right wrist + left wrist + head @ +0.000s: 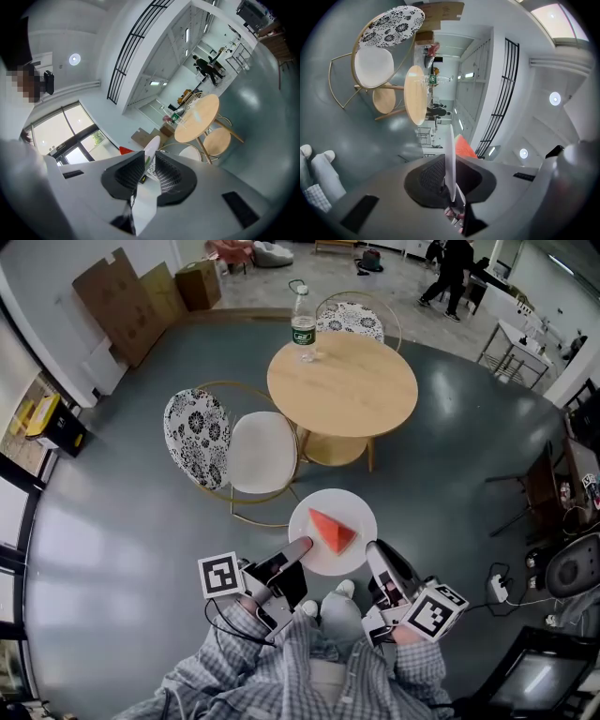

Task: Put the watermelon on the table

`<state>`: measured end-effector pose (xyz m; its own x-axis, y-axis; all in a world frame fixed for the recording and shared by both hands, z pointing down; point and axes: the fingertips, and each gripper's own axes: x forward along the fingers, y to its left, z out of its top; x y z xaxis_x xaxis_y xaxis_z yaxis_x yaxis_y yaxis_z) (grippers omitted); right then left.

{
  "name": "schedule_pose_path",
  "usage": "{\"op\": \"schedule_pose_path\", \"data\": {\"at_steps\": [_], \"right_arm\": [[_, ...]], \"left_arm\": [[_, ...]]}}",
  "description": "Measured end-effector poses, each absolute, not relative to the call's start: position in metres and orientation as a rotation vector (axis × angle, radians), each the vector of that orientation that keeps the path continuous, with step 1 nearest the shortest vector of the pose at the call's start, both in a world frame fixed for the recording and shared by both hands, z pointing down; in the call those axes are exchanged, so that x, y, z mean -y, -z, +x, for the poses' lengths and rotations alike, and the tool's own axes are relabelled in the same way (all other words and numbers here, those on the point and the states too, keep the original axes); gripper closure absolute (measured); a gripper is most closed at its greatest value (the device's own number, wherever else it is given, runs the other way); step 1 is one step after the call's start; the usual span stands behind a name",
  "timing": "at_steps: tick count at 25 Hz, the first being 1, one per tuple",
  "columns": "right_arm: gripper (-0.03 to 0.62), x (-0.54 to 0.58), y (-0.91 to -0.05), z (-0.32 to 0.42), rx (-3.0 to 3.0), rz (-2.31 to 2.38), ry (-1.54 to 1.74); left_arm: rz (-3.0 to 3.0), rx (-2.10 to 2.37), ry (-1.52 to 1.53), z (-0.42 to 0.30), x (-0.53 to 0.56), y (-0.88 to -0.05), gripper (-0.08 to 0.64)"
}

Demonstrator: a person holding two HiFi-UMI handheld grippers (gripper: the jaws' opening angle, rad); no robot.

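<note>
A red watermelon wedge lies on a round white plate that is held in the air in front of the person, short of the round wooden table. My left gripper is shut on the plate's left rim, and my right gripper is shut on its right rim. In the left gripper view the plate shows edge-on between the jaws of the left gripper, with the watermelon behind it. In the right gripper view the plate's rim sits between the jaws of the right gripper, and a tip of watermelon shows to its left.
A water bottle stands at the table's far left edge. A patterned chair stands between me and the table, and another chair stands behind it. Cardboard boxes lean at the far left. Cables and furniture crowd the right.
</note>
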<state>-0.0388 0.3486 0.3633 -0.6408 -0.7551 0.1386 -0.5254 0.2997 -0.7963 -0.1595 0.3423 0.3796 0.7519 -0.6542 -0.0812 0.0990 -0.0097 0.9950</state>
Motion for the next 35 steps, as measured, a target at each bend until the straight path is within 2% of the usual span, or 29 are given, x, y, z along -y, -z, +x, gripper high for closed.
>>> {"op": "schedule_pose_path", "data": {"at_steps": [13,35], "right_arm": [[0.519,-0.303,-0.366,-0.026,-2.325,-1.114,1.268],[0.520,-0.152,-0.354,0.048,-2.425,-0.959,1.257]], "left_arm": [[1.455,0.515,0.666,-0.147,-0.303,-0.383,0.518],[1.450,0.605,0.772,-0.071,-0.167,-0.371,0.520]]}}
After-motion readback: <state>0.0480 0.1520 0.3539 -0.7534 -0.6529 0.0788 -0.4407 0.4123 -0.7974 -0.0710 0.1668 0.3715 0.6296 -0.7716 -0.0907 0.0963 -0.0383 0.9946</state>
